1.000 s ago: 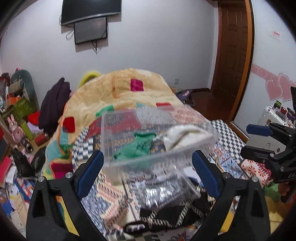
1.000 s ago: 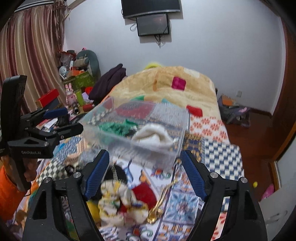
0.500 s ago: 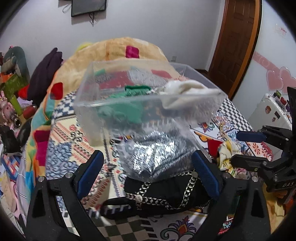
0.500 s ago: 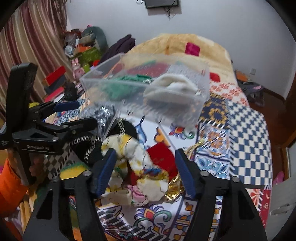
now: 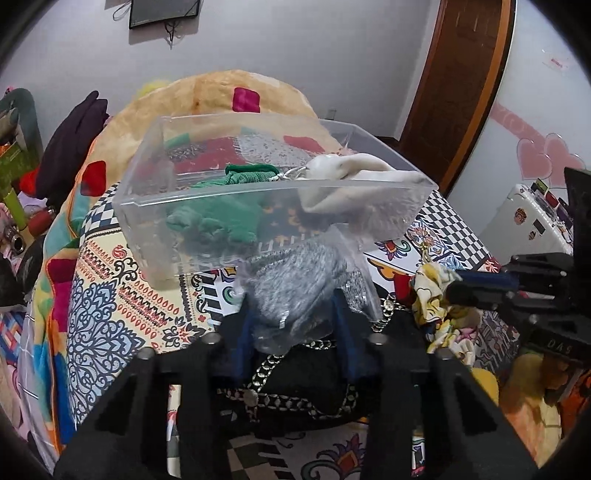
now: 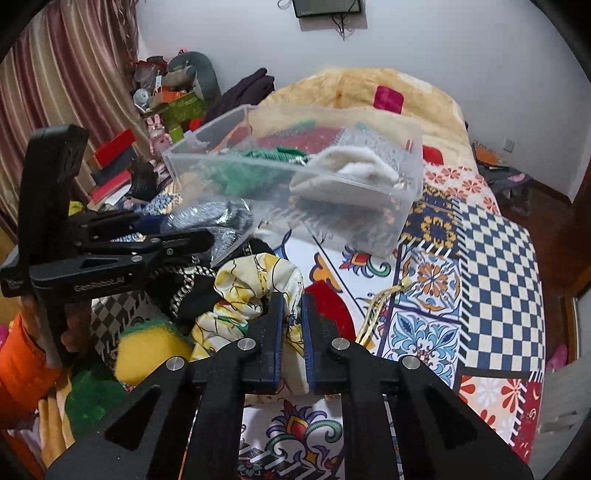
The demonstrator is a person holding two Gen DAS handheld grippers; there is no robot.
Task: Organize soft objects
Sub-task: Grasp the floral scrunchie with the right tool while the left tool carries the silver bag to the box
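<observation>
left wrist view: sits just behind the left gripper (image 5: 293,317), low over the bed (image 5: 122,295), faces along the bed toward the far wall and door (image 5: 458,85)
right wrist view: sits just behind the right gripper (image 6: 291,332), same low height, faces up the bed toward the far wall, curtain (image 6: 62,85) at left edge
nearness: both close to the pile of soft things; clear bin (image 5: 266,184) just beyond the fingers
cross-view: left view catches right gripper (image 5: 476,290) at its right edge; right view catches left gripper (image 6: 177,236) at its left
shared: clear bin (image 6: 295,181), bed (image 6: 498,258), wall screen (image 5: 164,13) (image 6: 327,7), yellow-print cloth (image 5: 432,291) (image 6: 255,288)
</observation>
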